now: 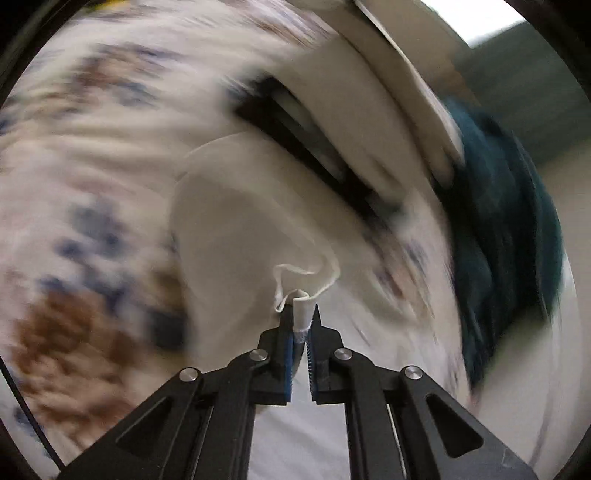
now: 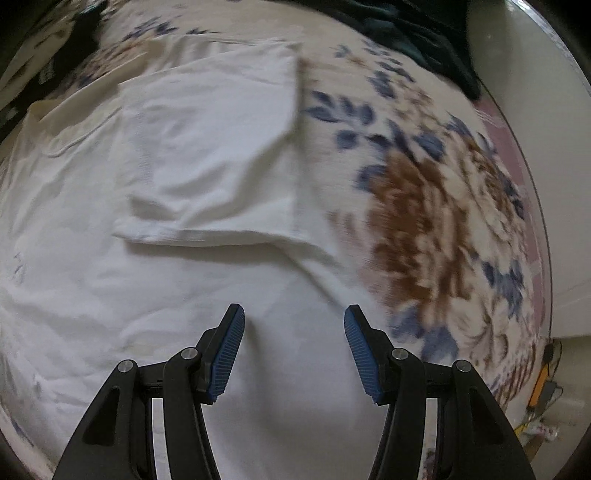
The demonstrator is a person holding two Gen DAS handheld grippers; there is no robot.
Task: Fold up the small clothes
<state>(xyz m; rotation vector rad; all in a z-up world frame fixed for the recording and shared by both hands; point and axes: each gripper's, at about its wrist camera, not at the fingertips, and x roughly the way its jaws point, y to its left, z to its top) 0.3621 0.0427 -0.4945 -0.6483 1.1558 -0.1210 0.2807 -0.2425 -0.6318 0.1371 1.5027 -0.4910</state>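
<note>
A white garment [image 2: 177,229] lies spread on a floral bedsheet [image 2: 424,206], with one side panel [image 2: 214,147] folded over its middle. My right gripper [image 2: 294,325] is open and empty, just above the garment's near part. My left gripper [image 1: 301,321] is shut on a bunched hem of the white garment [image 1: 236,229] and holds it lifted above the floral sheet [image 1: 85,155]. The left wrist view is strongly blurred.
A dark teal cloth [image 1: 506,236] lies at the right in the left wrist view, and also at the far edge in the right wrist view [image 2: 417,33]. A white wall or cabinet [image 2: 535,122] borders the bed on the right. Cables lie on the floor [image 2: 543,384].
</note>
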